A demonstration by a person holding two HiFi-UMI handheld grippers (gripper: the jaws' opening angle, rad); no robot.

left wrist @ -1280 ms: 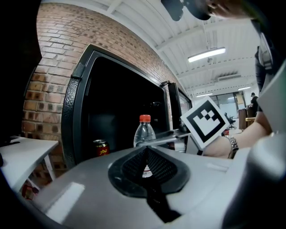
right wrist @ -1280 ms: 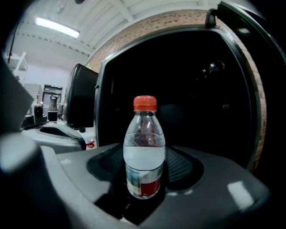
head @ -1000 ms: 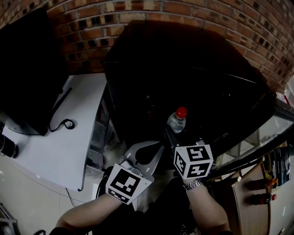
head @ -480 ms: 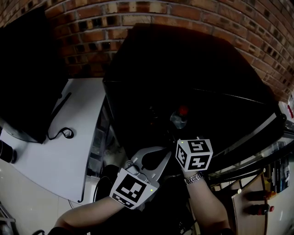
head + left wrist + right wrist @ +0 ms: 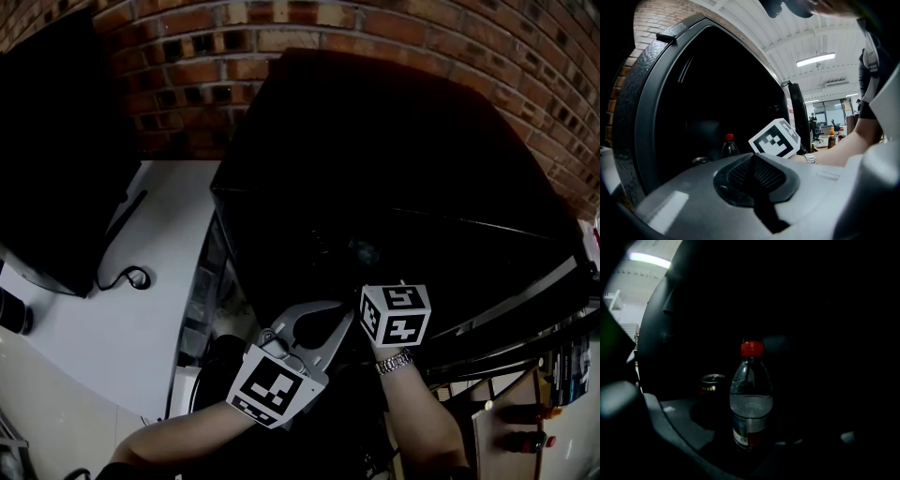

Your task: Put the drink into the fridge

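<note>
A red and brown brick wall [image 5: 187, 56] ran across the back of the room. Below it at the left stood a white desk [image 5: 159, 309], with a large dark screen [image 5: 47, 159] over its left edge and a black cable [image 5: 127, 278] looped on the top beside that screen. Pale floor [image 5: 56, 422] showed past the desk's near corner. Overhead, a white ribbed ceiling [image 5: 825, 33] carried a lit strip light [image 5: 815, 59], and office chairs [image 5: 816, 136] stood far off in the bright open room.

The water bottle [image 5: 751, 399] is clear glossy plastic with a red plastic cap [image 5: 752, 348]. The can [image 5: 711, 384] is metal with a dull sheen at its rim. The fridge [image 5: 644, 103] has a black, pebbled, matt shell. The left gripper [image 5: 754, 174] is smooth matt grey plastic, with 2 black ribbed pads [image 5: 740, 172]. The wall [image 5: 375, 23] is rough brick. The wristwatch [image 5: 395, 364] has a metal link band.
</note>
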